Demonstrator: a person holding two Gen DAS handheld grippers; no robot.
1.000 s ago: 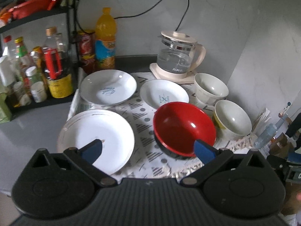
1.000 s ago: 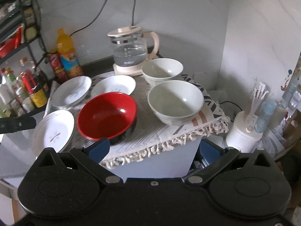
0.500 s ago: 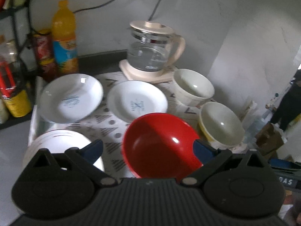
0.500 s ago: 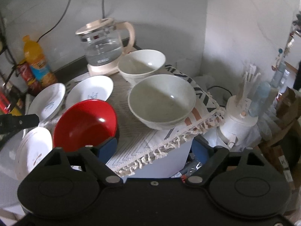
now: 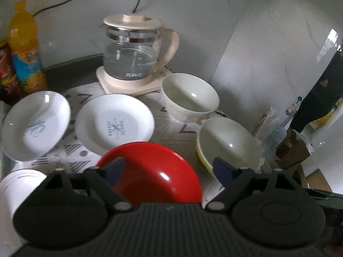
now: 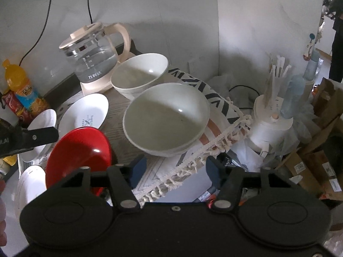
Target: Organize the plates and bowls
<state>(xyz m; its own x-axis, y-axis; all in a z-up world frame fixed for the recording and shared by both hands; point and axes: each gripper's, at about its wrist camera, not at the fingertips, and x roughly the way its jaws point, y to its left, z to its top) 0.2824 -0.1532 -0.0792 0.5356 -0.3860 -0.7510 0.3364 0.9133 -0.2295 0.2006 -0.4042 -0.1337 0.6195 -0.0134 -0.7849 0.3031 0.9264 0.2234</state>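
my left gripper (image 5: pixel 169 167) is spread wide and holds nothing, above the glossy red bowl (image 5: pixel 154 175) at the front edge of the patterned cloth (image 5: pixel 171 126). my right gripper (image 6: pixel 175 169) is equally wide and empty, before the large cream bowl (image 6: pixel 167 117) at the cloth's fringed front edge. a white bowl (image 6: pixel 139 75) sits behind it beside the glass kettle (image 6: pixel 94 55); two white plates (image 5: pixel 113 124) lie left.
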